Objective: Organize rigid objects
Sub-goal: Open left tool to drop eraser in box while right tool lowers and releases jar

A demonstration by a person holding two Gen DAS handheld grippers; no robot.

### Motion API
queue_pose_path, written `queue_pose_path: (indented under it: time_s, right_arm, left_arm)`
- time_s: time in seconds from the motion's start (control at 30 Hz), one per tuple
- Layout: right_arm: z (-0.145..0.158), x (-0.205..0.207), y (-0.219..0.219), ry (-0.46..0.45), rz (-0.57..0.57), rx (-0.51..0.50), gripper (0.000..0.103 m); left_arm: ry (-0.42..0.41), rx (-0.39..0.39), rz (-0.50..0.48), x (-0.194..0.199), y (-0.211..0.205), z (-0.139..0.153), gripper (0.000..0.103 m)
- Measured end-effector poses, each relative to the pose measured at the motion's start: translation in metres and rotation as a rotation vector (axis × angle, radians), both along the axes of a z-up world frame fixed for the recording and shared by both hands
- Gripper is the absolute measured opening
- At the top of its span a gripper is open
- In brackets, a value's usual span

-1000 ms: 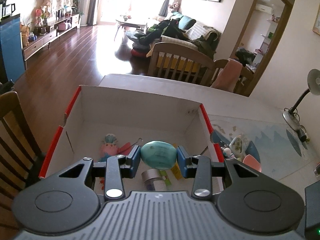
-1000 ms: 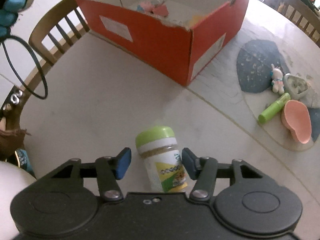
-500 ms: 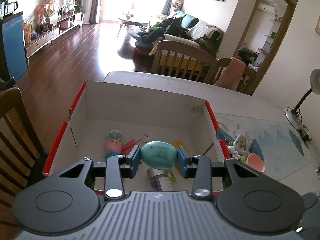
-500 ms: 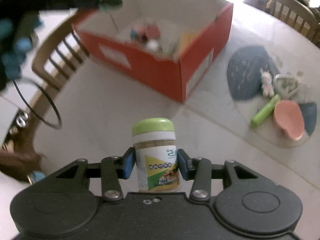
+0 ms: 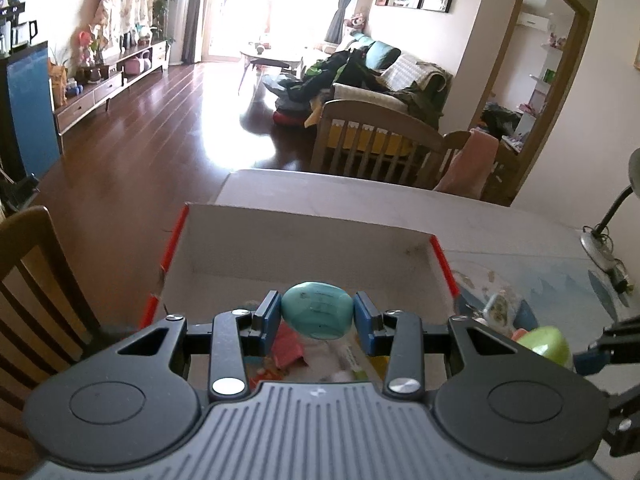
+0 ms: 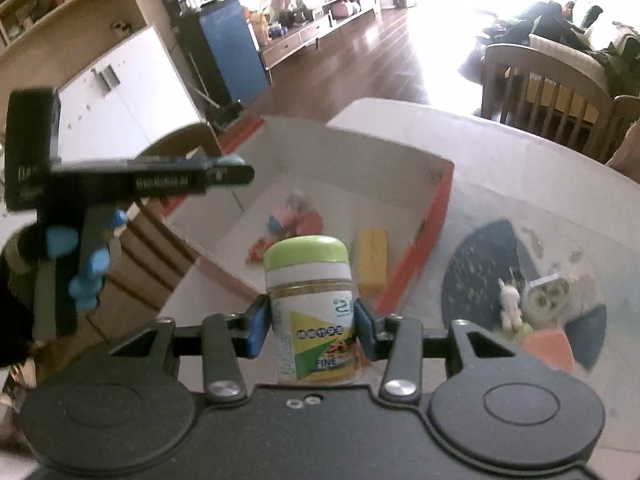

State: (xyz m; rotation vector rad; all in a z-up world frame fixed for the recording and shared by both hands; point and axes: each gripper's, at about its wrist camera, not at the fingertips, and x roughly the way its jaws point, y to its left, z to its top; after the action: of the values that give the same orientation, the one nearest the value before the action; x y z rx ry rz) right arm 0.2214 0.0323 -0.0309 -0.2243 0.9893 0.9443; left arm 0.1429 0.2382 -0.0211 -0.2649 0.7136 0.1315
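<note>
The left gripper point(image 5: 317, 316) is clenched on a teal egg point(image 5: 317, 315), held over the near edge of the open box point(image 5: 304, 240), which stands at the table's point(image 6: 520, 168) left edge. The right gripper point(image 6: 311, 322) is clamped on a jar point(image 6: 310, 304) with a green lid, in the air before the box's near right corner. The jar looks like stiff plastic, light, smooth-walled; the pads point(image 6: 258, 326) sit on its label band below the lid, a sound hold as the sides are straight there. The egg is hard and rounded, so it could squirt out; a grip across its widest part, as now, seems safest. In the box lie a yellow block point(image 6: 373, 260) and small pink toys point(image 6: 296, 218). On the mat point(image 6: 480, 264) near the table's right edge rest a rabbit figure point(image 6: 508, 300) and a pink dish point(image 6: 548, 348)
</note>
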Motion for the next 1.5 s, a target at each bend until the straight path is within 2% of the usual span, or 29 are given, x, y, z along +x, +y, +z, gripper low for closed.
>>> queue_pose_path:
  time_s: [0.2, 0.37, 0.6, 0.87, 1.23, 1.37, 1.5]
  right_arm:
    - [-0.013, 0.018, 0.037, -0.013, -0.03, -0.019, 0.044]
    - [-0.036, 0.03, 0.063, -0.005, -0.059, -0.067, 0.044]
    - [-0.063, 0.037, 0.086, -0.014, -0.064, -0.142, 0.044]
    - [-0.078, 0.037, 0.099, -0.016, -0.053, -0.192, 0.044]
    - [-0.094, 0.036, 0.1, -0.003, -0.072, -0.235, 0.044]
    - [-0.091, 0.034, 0.095, -0.008, -0.081, -0.228, 0.044]
    - [-0.083, 0.033, 0.089, -0.016, -0.086, -0.203, 0.05]
  left_arm:
    - [0.043, 0.035, -0.005, 0.023, 0.013, -0.013, 0.039]
    - [0.097, 0.066, -0.015, 0.042, 0.021, -0.032, 0.039]
    - [0.164, 0.113, -0.041, 0.063, 0.026, -0.055, 0.039]
    - [0.261, 0.162, -0.065, 0.087, 0.025, -0.072, 0.039]
    - [0.366, 0.106, -0.073, 0.095, 0.034, -0.093, 0.039]
    - [0.385, 0.097, -0.076, 0.092, 0.035, -0.097, 0.039]
    - [0.379, 0.095, -0.073, 0.087, 0.035, -0.093, 0.04]
